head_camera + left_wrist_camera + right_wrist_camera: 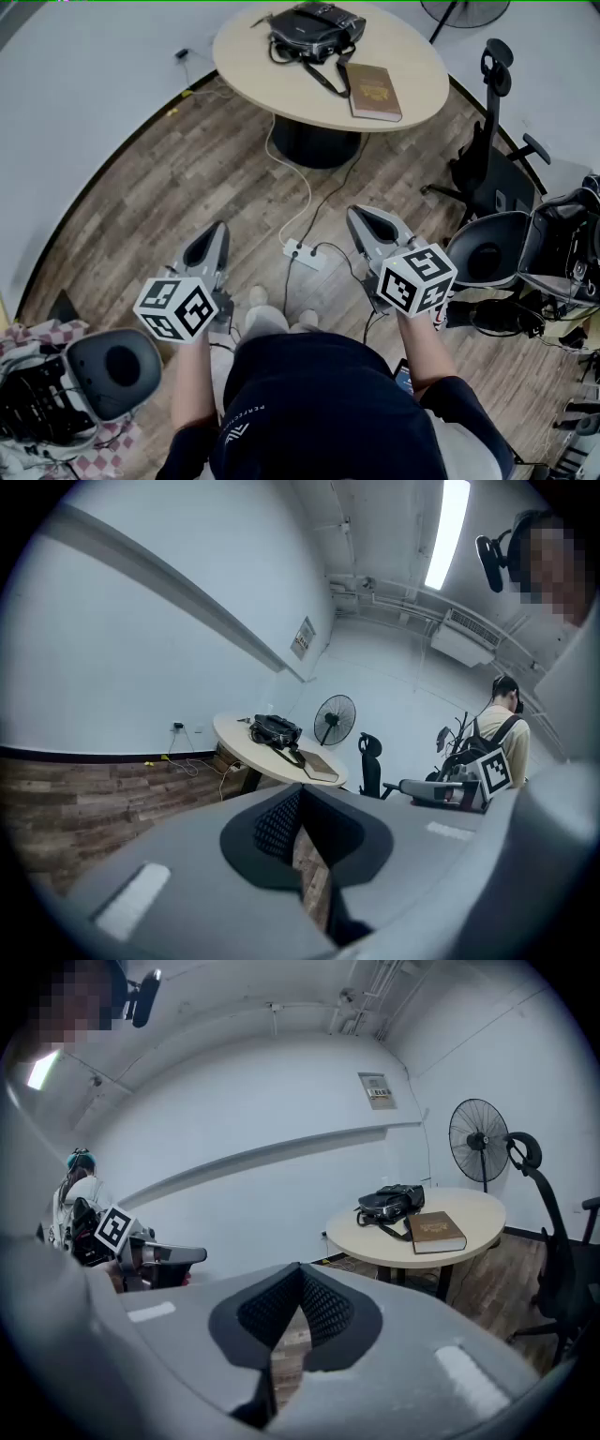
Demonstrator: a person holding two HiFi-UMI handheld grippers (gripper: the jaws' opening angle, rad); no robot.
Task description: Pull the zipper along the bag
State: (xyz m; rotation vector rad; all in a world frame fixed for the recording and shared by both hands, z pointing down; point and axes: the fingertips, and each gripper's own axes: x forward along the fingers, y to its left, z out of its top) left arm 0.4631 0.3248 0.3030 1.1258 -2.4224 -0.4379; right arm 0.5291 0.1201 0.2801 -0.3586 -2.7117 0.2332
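Navy short-sleeved top (pixel 323 412) — white lettering (pixel 246 422)

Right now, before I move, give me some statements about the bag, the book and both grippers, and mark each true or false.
1. The bag lies on the round table. True.
2. The book lies on the floor. False: it lies on the table, beside the bag.
3. The left gripper is shut, with nothing between its jaws. True.
4. The right gripper grips the bag's zipper. False: it is shut on nothing, over the floor and short of the table.
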